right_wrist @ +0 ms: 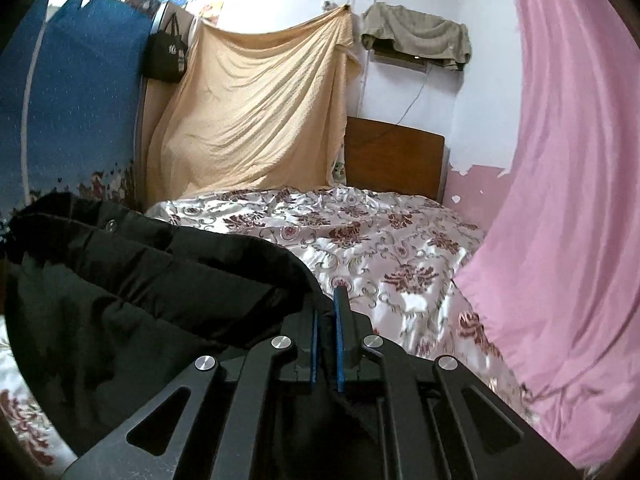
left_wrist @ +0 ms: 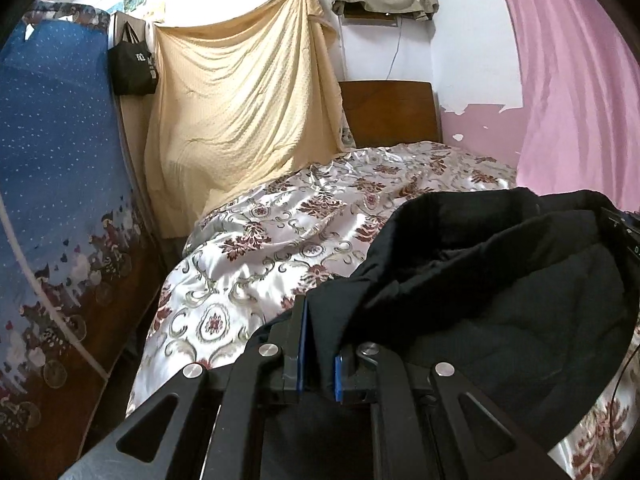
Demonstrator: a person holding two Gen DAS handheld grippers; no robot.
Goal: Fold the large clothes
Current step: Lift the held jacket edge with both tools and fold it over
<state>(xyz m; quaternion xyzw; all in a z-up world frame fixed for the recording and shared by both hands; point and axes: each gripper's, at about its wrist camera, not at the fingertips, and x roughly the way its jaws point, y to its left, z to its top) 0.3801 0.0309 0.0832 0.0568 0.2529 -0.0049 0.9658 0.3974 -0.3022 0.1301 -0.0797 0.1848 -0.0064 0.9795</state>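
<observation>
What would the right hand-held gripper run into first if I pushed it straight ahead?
Beyond the black jacket pinched in the right hand-held gripper, probably the floral bedspread; depth is unclear.

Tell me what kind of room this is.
Most likely a bedroom: a bed under a floral satin bedspread, a wooden headboard against the wall, and a pink curtain alongside.
</observation>
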